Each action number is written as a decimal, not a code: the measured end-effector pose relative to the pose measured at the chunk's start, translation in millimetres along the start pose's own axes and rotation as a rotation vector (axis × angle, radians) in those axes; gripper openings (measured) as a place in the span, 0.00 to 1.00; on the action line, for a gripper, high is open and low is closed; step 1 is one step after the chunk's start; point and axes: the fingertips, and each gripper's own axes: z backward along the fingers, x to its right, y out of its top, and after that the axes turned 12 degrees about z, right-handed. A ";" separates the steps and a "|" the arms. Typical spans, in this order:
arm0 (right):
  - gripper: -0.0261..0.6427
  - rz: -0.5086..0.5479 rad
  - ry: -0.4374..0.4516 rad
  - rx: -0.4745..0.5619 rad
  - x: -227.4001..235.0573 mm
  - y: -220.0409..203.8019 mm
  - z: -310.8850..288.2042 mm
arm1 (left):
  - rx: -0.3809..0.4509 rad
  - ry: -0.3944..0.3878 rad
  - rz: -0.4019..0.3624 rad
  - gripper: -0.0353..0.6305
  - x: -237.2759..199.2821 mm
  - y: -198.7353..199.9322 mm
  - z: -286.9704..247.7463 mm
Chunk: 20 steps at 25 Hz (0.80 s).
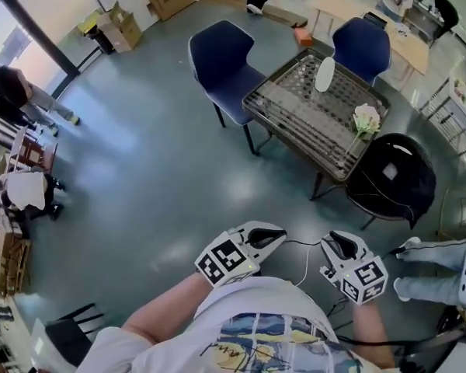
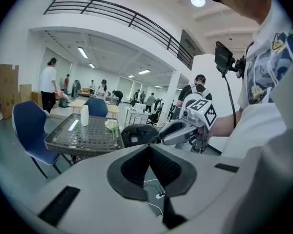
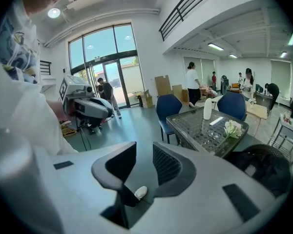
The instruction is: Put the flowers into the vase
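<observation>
Flowers (image 1: pixel 366 119) rest near the edge of the glass table (image 1: pixel 311 127), the white vase (image 1: pixel 325 74) upright further along it, both well apart from you. Your left gripper (image 1: pixel 273 236) is pressed together on nothing; your right gripper (image 1: pixel 335 242) stands slightly parted and empty. Reach in carelessly and you could nudge the stems off that edge, or tip the slim vase.

**Open floor, crowded table**

Bare floor (image 1: pixel 163 169) is running clear to the table (image 1: pixel 295 115)'s near edge. A black chair (image 1: pixel 392 179) is blocking the right corner, one blue chair (image 1: pixel 221 68) is crowding the left side, and a second blue chair (image 1: pixel 361 47) is sitting behind.
</observation>
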 end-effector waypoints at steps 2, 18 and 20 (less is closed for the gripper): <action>0.20 0.012 0.002 -0.005 8.2 26.0 -30.4 | -0.004 0.000 0.016 0.07 -31.2 10.9 15.6; 0.20 -0.104 -0.120 -0.071 157.9 46.8 -120.2 | -0.073 -0.063 0.037 0.07 -157.5 64.1 -27.2; 0.20 -0.141 -0.136 -0.061 195.2 46.0 -130.0 | -0.085 -0.062 0.020 0.07 -170.4 82.2 -44.9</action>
